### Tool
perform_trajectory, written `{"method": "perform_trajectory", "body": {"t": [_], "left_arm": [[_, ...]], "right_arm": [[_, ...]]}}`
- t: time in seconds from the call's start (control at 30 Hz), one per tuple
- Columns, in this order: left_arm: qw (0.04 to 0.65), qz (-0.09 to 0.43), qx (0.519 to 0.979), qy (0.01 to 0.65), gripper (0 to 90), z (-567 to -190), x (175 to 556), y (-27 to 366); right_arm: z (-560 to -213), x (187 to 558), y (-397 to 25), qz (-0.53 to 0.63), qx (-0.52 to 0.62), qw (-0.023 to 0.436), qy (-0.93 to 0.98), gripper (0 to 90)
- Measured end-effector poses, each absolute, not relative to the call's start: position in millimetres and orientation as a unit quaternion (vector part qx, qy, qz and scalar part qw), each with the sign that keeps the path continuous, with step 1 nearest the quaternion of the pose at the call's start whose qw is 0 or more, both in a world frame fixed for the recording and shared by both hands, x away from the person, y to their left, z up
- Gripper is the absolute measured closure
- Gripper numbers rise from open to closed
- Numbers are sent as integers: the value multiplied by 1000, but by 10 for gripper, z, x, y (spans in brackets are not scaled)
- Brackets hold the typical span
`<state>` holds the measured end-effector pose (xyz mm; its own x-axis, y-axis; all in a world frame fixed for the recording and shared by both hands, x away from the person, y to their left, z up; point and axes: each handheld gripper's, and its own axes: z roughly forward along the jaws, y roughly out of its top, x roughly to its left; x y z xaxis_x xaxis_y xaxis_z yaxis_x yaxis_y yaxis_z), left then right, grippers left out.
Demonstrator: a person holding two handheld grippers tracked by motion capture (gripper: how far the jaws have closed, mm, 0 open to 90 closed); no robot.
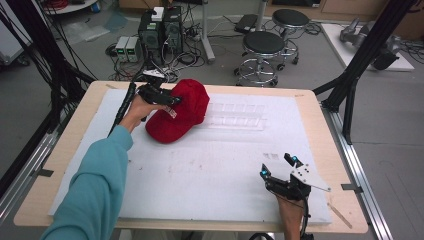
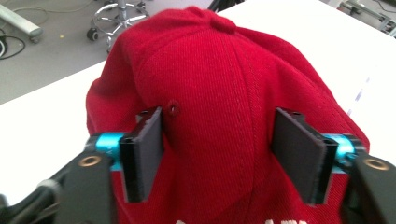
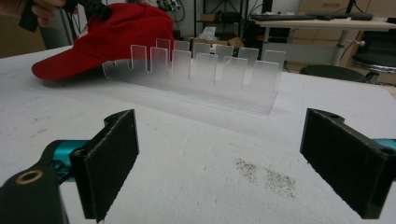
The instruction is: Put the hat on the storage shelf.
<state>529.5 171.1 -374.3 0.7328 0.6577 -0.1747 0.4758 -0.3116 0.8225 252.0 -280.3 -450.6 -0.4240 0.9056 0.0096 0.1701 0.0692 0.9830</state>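
Observation:
A red baseball cap lies on the white mat at the back left, its brim toward the front. My left gripper is at the cap's crown. In the left gripper view the gripper stands open, with the crown of the cap between its two pads and the fabric not pinched. My right gripper rests open near the front right of the mat, with nothing between its jaws. From there the cap sits far left, behind a clear slotted rack.
The clear acrylic rack lies just to the right of the cap, touching or nearly touching it. Bare mat stretches between the two grippers. Beyond the table's far edge stand two stools and computer towers. A black frame post rises at the right.

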Motion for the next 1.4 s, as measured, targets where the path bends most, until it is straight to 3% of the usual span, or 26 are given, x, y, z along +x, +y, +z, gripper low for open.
{"method": "perform_trajectory", "body": {"t": [0.3,0.67,0.83,1.4], "left_arm": [[459,88,810,355,559,-3815,5305,1671],[449,89,809,368,701,-3806,5285,1637],[436,101,812,375,825,-3790,5263,1625],[448,133,800,377,854,-3656,5161,1635]], "right_arm": [[-4506,2521,-2804,541,415,340,648,104],[-4506,2521,-2804,540,416,340,648,104],[-4506,2517,-2802,541,417,339,647,104],[-4506,2517,-2802,540,416,341,647,104]]}}
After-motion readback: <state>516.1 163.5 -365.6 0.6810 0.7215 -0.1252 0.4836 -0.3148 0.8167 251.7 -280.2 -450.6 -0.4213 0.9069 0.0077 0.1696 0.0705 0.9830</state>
